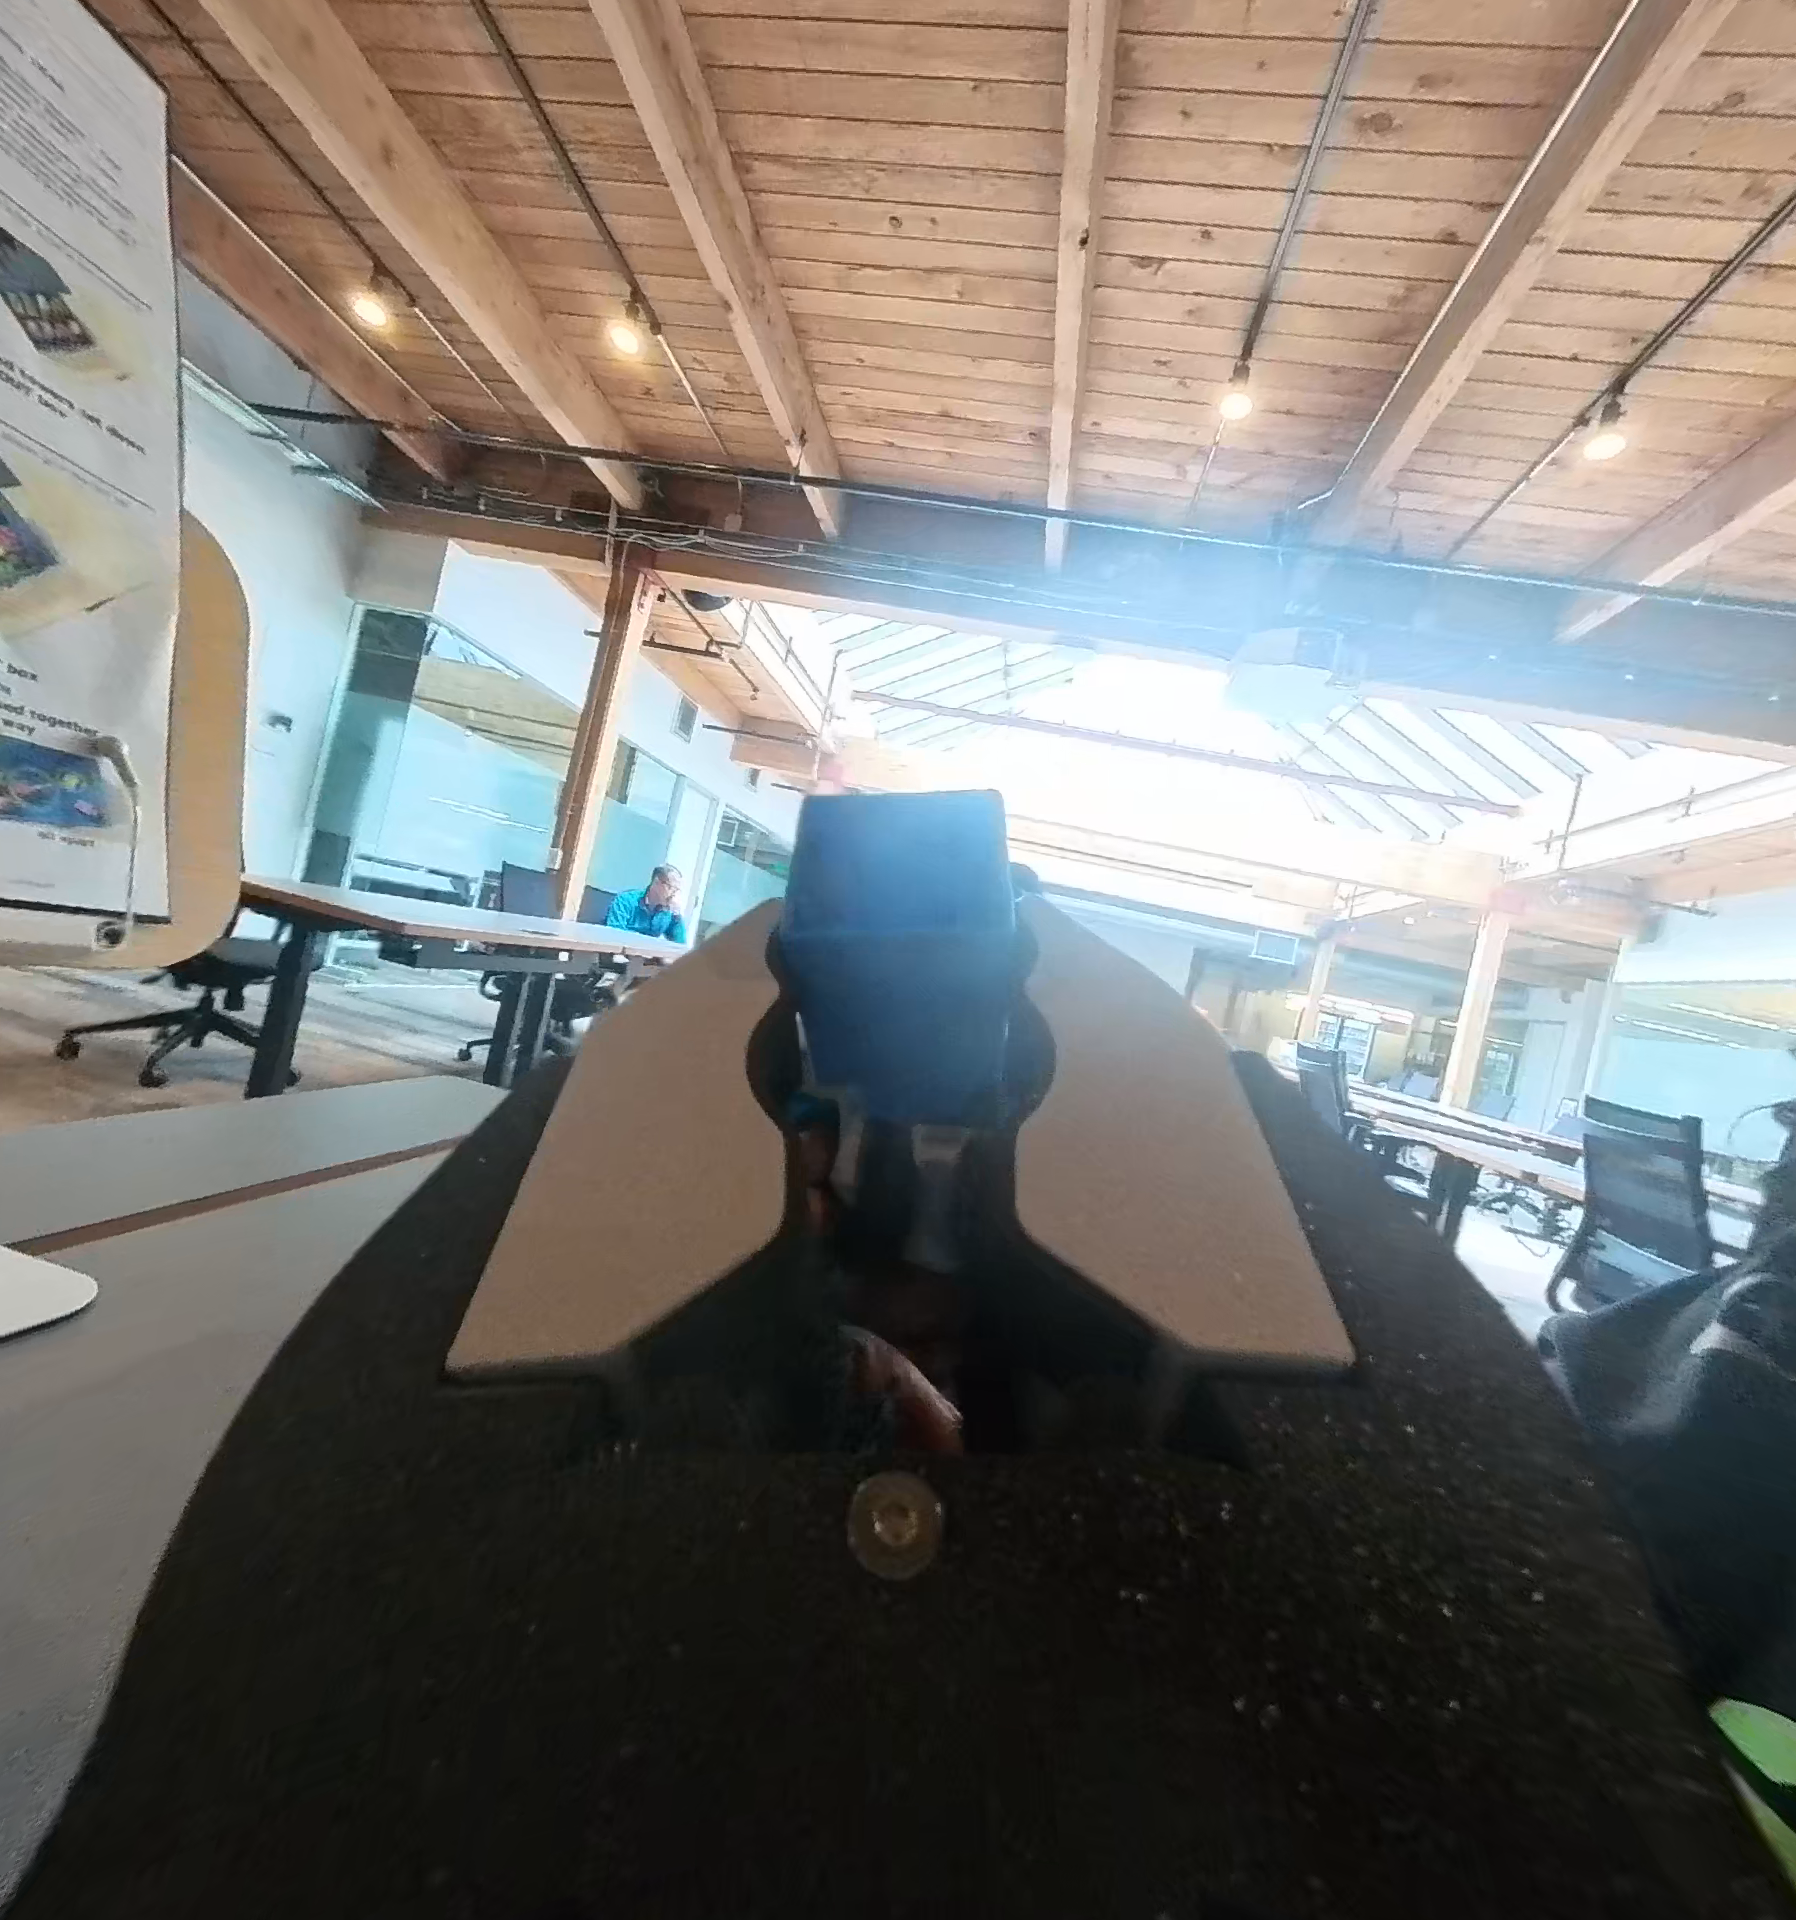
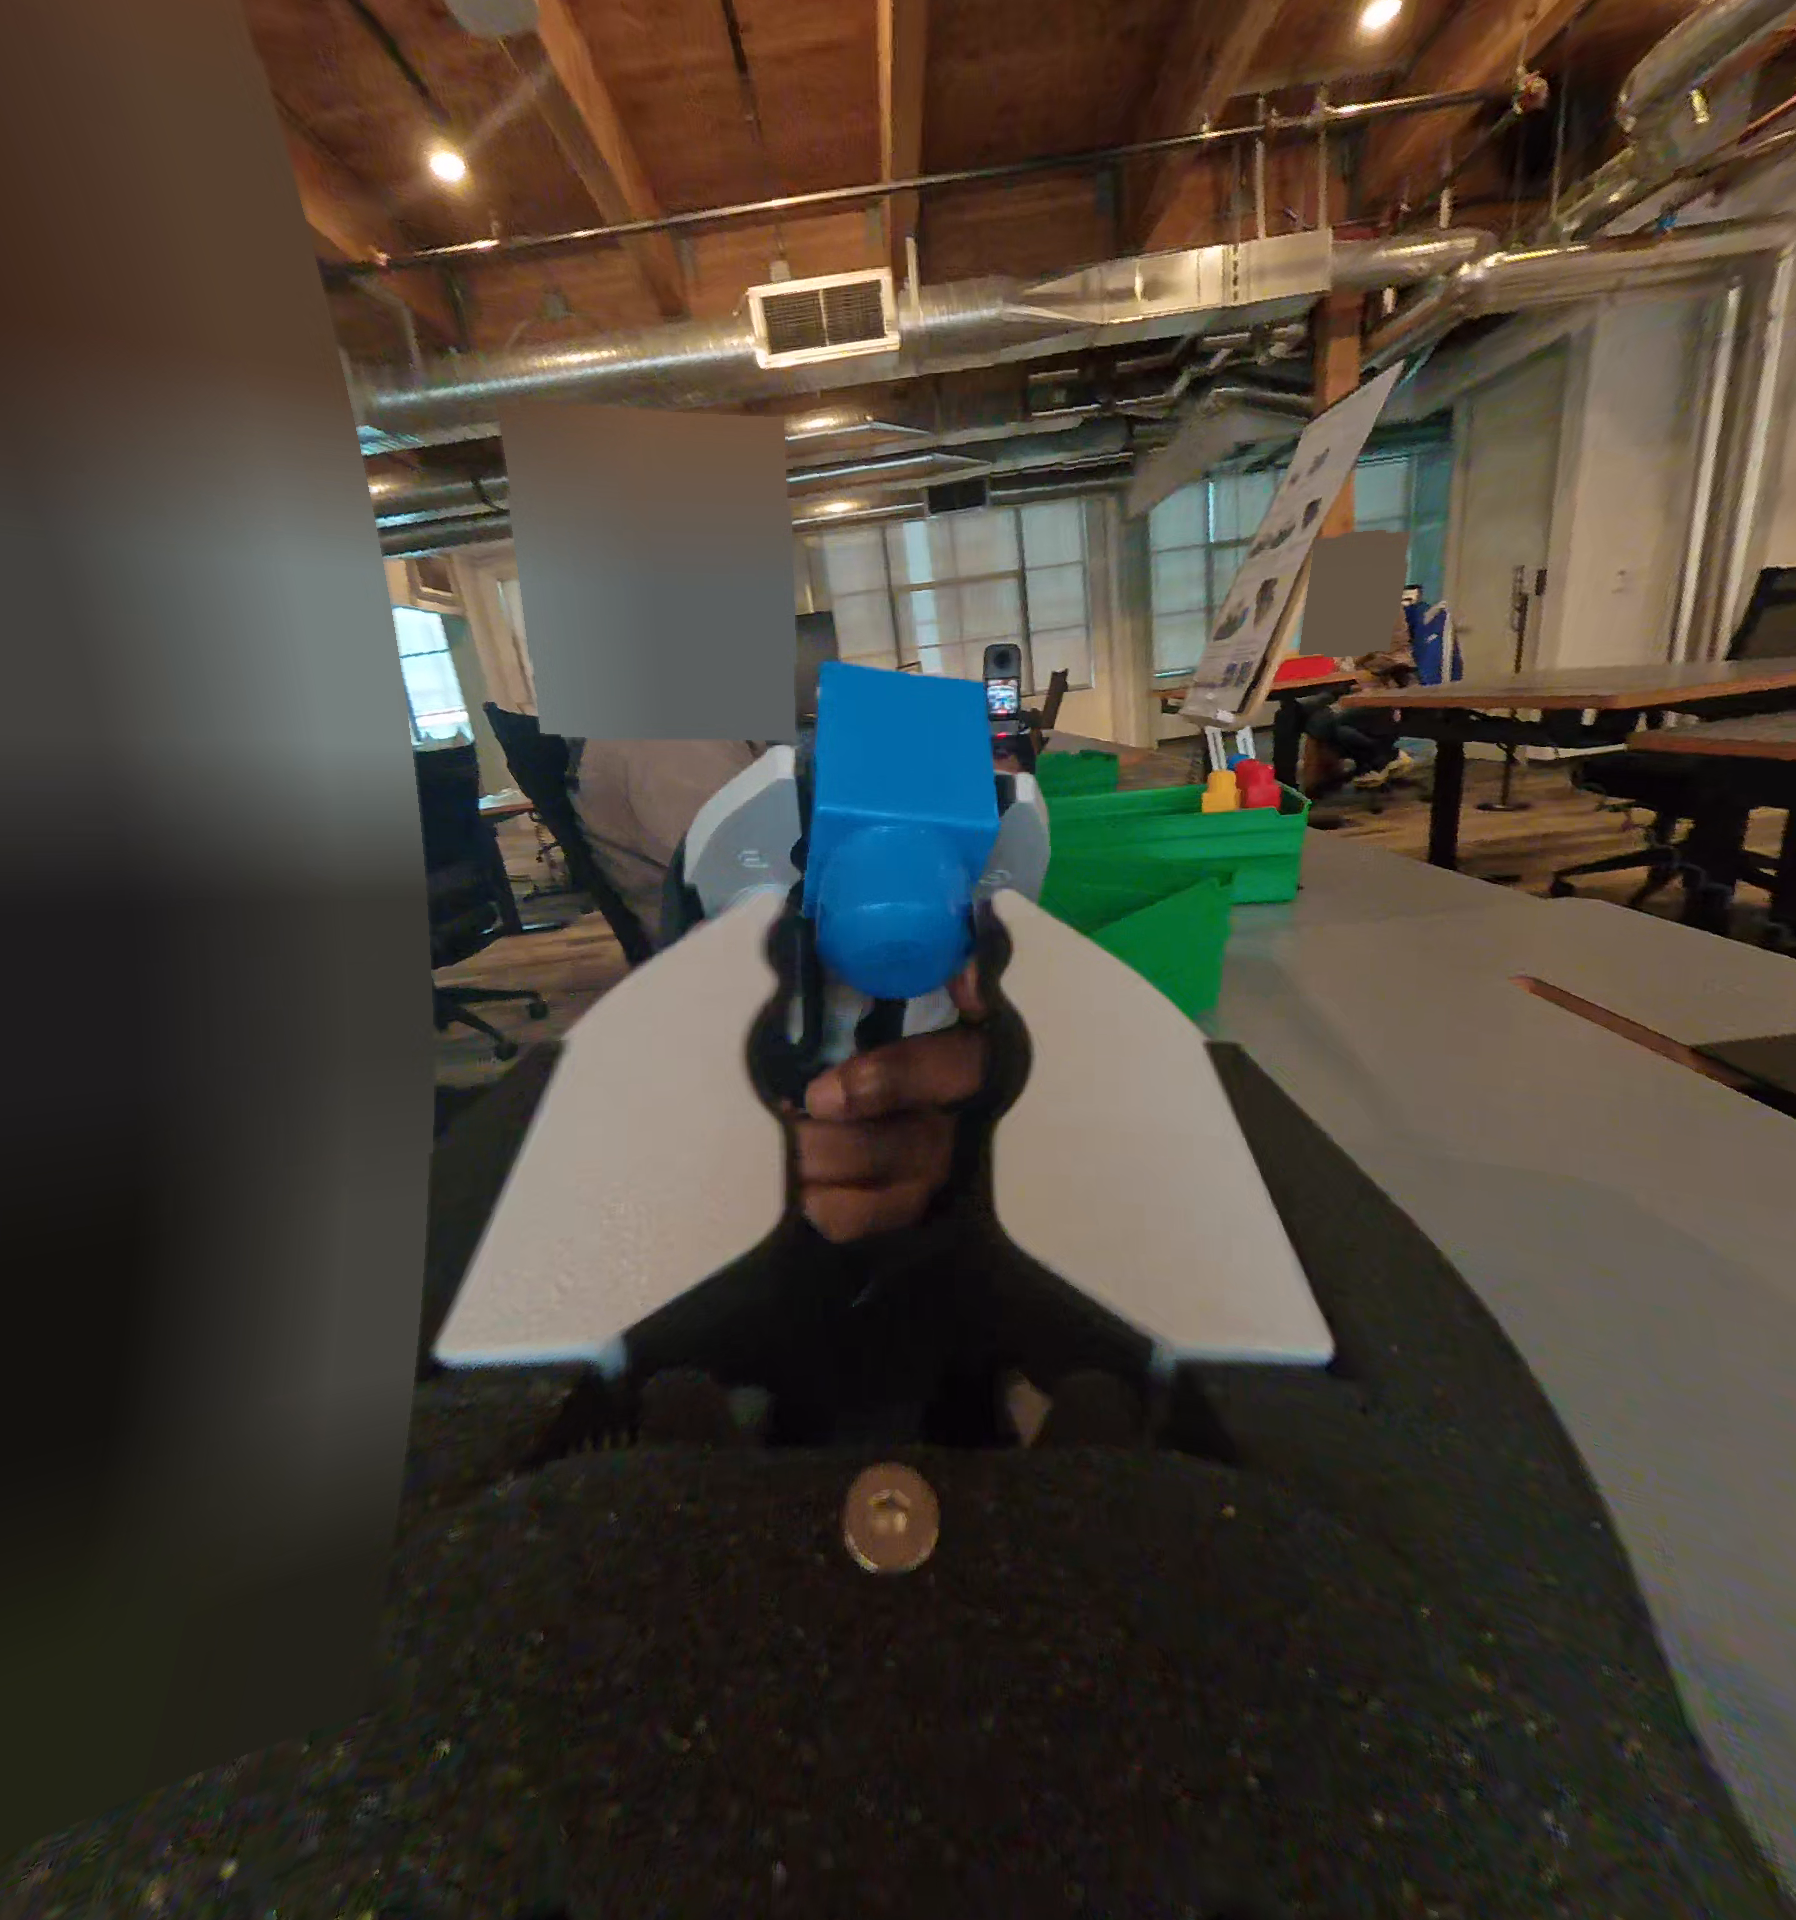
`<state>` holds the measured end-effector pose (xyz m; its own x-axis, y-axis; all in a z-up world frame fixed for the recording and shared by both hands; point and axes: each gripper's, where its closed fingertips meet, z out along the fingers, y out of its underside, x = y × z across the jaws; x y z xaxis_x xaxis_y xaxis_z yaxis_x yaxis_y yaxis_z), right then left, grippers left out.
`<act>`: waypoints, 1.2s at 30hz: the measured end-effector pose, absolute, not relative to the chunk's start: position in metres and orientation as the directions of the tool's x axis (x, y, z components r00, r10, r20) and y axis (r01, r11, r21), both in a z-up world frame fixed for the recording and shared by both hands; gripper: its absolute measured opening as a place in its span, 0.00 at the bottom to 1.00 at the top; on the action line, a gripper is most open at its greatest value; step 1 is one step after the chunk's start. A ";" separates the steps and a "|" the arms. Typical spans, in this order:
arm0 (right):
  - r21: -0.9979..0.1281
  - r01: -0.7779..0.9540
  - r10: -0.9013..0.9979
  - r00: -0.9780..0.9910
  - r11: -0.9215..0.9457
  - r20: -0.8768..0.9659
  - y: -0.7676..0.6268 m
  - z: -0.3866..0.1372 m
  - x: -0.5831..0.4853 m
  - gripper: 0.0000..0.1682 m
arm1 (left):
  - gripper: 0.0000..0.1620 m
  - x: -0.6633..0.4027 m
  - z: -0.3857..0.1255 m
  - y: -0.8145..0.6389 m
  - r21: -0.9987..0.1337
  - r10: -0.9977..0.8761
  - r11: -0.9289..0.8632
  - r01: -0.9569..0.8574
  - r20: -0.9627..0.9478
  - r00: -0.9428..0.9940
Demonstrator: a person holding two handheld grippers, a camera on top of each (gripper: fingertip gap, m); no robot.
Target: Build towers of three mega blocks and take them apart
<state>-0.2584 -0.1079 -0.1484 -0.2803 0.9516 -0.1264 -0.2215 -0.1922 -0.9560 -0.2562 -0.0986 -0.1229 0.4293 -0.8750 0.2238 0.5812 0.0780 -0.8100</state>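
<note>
My left gripper [image 1: 899, 997] and right gripper [image 2: 889, 935] both clench one blue, hollow plastic mega block [image 2: 899, 800] in mid-air. It looks light, rigid, slick (I judge); flat sides grip best.

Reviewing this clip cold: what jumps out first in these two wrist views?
The blue block dominates both views, pinched between white fingers dead centre and held up toward the wooden ceiling; both tools seem to grip the same block from opposite ends. In the right wrist view, a hand shows behind it, and green bins with red and yellow blocks sit on the grey table to the right.
</note>
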 end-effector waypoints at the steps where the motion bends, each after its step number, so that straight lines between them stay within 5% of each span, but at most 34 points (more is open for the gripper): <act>1: -0.957 -0.223 0.952 -0.282 -0.188 -0.121 -0.108 -0.149 -0.259 0.17 | 0.21 -0.255 -0.123 -0.099 -0.808 -0.878 0.075 0.584 0.224 0.423; 5: -0.981 -0.168 0.962 -0.268 -0.094 -0.046 -0.110 -0.153 -0.252 0.17 | 0.23 -0.250 -0.131 -0.104 -0.850 -0.894 0.088 0.519 0.162 0.417; 9: -0.997 0.038 0.965 -0.257 0.062 0.050 -0.107 -0.166 -0.236 0.17 | 0.40 -0.248 -0.150 -0.106 -0.940 -0.894 0.122 0.318 0.035 0.447; 17: -0.802 0.488 0.925 -0.323 0.345 0.202 -0.105 -0.204 -0.207 0.17 | 0.43 -0.224 -0.200 -0.113 -0.986 -0.908 0.143 -0.080 -0.163 0.385; 20: -0.779 0.504 0.912 -0.356 0.371 0.204 -0.109 -0.207 -0.207 0.17 | 0.39 -0.217 -0.208 -0.115 -0.981 -0.914 0.149 -0.123 -0.184 0.362; 23: -0.771 0.513 0.907 -0.370 0.379 0.200 -0.112 -0.209 -0.209 0.17 | 0.23 -0.217 -0.209 -0.116 -0.981 -0.914 0.153 -0.115 -0.185 0.361; 28: -0.825 0.432 0.913 -0.341 0.365 0.225 -0.112 -0.195 -0.217 0.18 | 0.22 -0.223 -0.197 -0.117 -0.985 -0.910 0.174 -0.022 -0.169 0.378; 32: -0.888 0.359 0.930 -0.326 0.287 0.169 -0.116 -0.186 -0.225 0.31 | 0.22 -0.224 -0.187 -0.117 -0.978 -0.901 0.203 0.042 -0.170 0.400; 36: -0.911 0.332 0.930 -0.346 0.243 0.122 -0.119 -0.186 -0.231 0.20 | 0.22 -0.223 -0.184 -0.118 -0.973 -0.897 0.219 0.076 -0.170 0.408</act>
<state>-0.2312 -0.1195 -0.1863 -0.3460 0.9303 0.1217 0.3325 0.2429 -0.9113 -0.2226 -0.1180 -0.1838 0.4075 -0.8971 -0.1705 0.0759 0.2193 -0.9727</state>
